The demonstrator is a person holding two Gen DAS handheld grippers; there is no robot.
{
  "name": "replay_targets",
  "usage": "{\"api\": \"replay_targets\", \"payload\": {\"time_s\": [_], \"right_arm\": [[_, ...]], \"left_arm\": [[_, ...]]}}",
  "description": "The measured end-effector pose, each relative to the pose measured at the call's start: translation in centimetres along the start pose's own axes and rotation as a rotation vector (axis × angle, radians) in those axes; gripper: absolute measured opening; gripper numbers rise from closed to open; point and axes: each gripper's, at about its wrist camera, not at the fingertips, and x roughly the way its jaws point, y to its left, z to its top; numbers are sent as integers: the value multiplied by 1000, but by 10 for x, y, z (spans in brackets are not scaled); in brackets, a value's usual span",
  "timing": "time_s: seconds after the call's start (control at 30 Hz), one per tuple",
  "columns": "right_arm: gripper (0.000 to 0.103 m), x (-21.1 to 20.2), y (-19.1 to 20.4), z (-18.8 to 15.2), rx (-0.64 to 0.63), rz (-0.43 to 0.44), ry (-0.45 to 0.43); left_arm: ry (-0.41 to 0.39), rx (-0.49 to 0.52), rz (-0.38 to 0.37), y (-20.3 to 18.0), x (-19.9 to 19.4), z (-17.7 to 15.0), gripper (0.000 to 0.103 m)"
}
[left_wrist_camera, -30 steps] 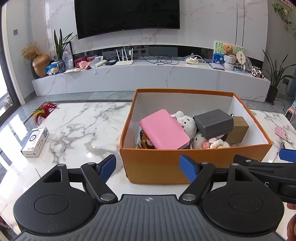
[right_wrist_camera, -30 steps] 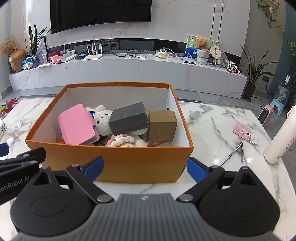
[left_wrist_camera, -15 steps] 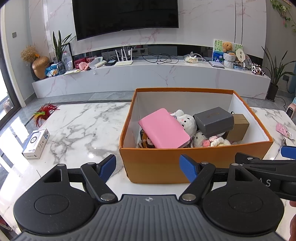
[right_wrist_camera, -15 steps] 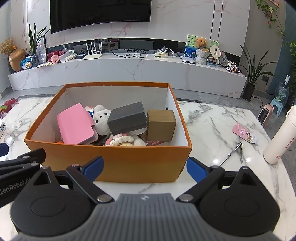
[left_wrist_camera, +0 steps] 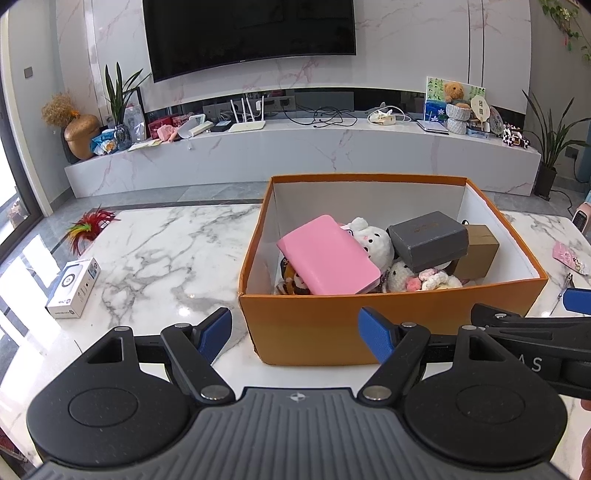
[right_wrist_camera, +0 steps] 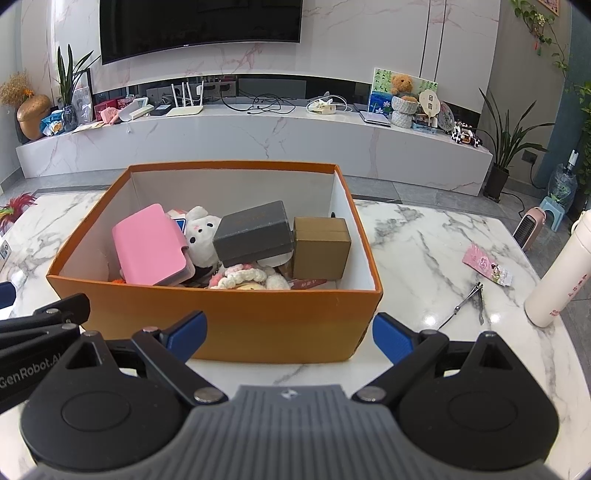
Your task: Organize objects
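Orange box: the orange box (right_wrist_camera: 236, 317) stands on the marble table (left_wrist_camera: 159, 258), its near wall just beyond both grippers' tips.
Box contents: pink case (right_wrist_camera: 149, 245) at the left, white plush (right_wrist_camera: 201, 236), grey box (right_wrist_camera: 255, 232), brown carton (right_wrist_camera: 320, 247) at the right (piled together, touching).
Left gripper: left gripper (left_wrist_camera: 295, 334) has its jaws spread wide, nothing between them.
Right gripper: right gripper (right_wrist_camera: 290, 336) also gapes wide, empty.
Open room: bare marble left of the box, up to a small white carton (left_wrist_camera: 74, 282) near the table's edge.
Right side: nail clippers (right_wrist_camera: 467, 301), pink packet (right_wrist_camera: 487, 269), white bottle (right_wrist_camera: 559, 273).
Room: TV (right_wrist_camera: 199, 26) above a long marble shelf.
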Motion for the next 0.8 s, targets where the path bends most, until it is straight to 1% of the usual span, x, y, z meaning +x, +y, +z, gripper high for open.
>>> {"api": "replay_targets", "payload": {"time_s": [0.8], "right_arm": [[97,1,-1,0,-4,-2,3]], "left_arm": [[7,-11,-13,2,3,-2,89]]}}
